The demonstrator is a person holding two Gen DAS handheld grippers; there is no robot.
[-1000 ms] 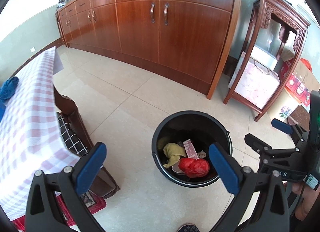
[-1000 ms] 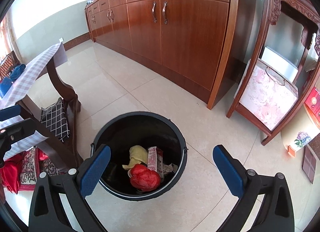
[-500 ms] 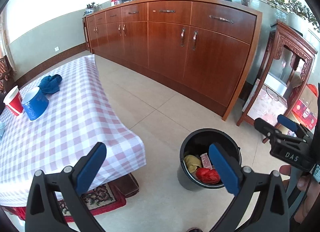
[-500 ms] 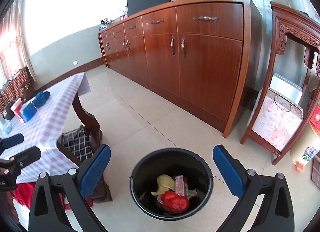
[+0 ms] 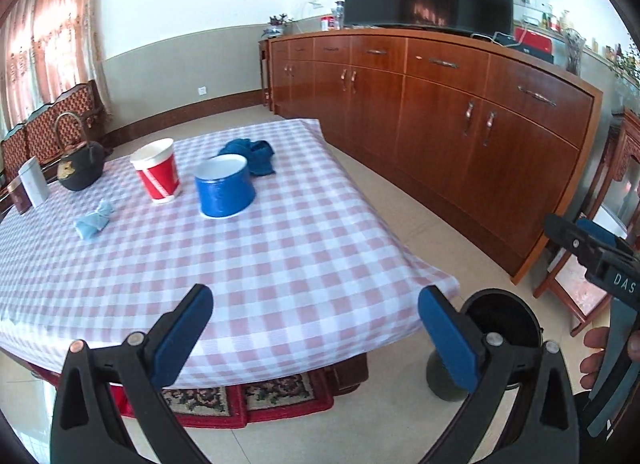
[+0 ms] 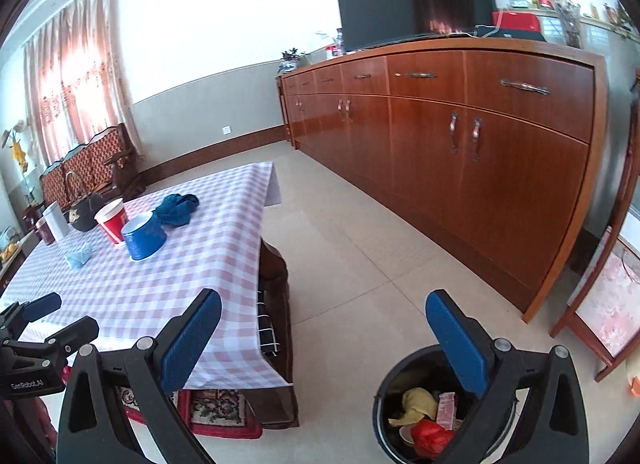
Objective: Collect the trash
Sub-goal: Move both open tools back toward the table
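Note:
My left gripper [image 5: 316, 328] is open and empty over the near edge of a pink-checked table [image 5: 280, 264]. On the table stand a blue cup [image 5: 226, 192] and a red cup [image 5: 157, 175]. A crumpled light-blue wad [image 5: 94, 220] and a dark blue cloth [image 5: 252, 154] lie near them. A black bin [image 5: 502, 293] sits on the floor by the table's right corner. My right gripper [image 6: 324, 324] is open and empty above the floor between table and bin [image 6: 412, 354]. Inside the bin lie a red bag [image 6: 430, 436], a yellow wad [image 6: 416, 404] and a pink carton.
A black teapot [image 5: 80, 164] and a white tin [image 5: 34, 182] stand at the table's far left. A long wooden sideboard [image 5: 440, 124] with a TV runs along the right wall. A carved stand [image 6: 612, 304] is at far right, and a patterned rug [image 5: 240, 396] lies under the table.
Both grippers have risen and swung left, away from the bin toward the table. The tabletop and its cups now fill the left view. Both stayed open.

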